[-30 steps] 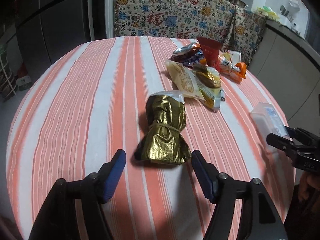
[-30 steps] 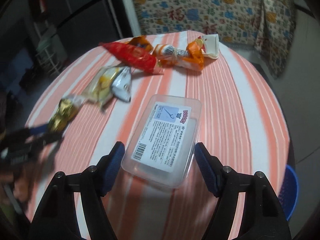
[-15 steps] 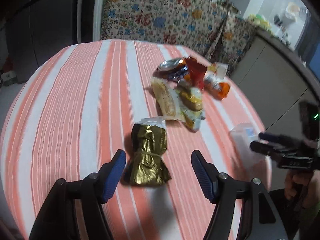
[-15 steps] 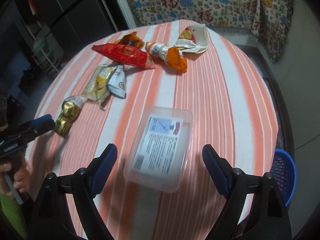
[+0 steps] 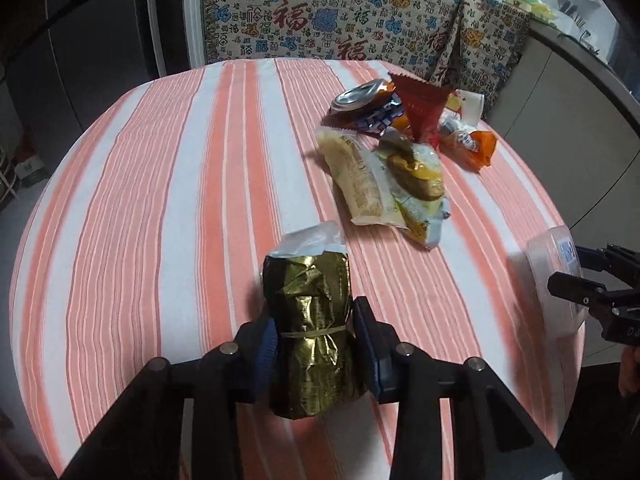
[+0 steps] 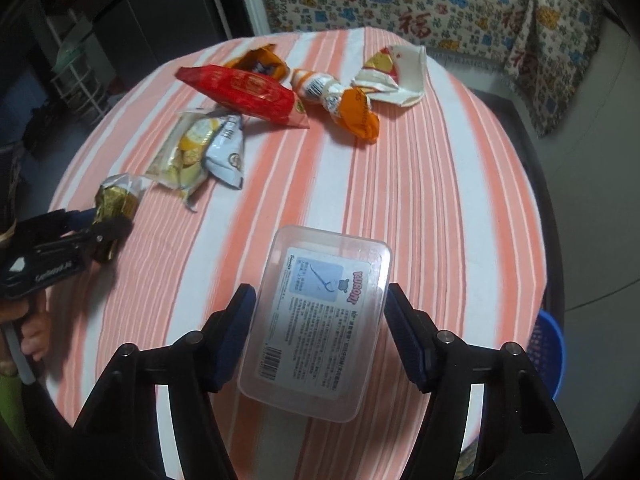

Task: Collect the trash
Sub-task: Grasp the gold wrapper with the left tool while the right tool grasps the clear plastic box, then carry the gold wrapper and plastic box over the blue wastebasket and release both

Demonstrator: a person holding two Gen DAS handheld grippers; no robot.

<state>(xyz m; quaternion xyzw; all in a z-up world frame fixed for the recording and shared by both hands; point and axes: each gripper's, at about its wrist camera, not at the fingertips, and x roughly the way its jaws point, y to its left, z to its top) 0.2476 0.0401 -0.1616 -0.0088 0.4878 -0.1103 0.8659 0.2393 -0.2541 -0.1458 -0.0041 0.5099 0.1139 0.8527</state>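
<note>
My left gripper is shut on a crumpled gold foil wrapper near the front of the striped table; the wrapper also shows in the right wrist view. My right gripper has its fingers against both sides of a clear plastic box with a white label. Further back lie a yellow snack bag, a red wrapper, an orange wrapper, a crushed can and a torn white wrapper.
The round table has an orange and white striped cloth. A blue basket stands on the floor at the right of the table. A patterned cloth hangs behind. A counter is at the far right.
My left gripper moved forward and closed on the gold wrapper. My right gripper moved in and closed onto the sides of the clear box.
</note>
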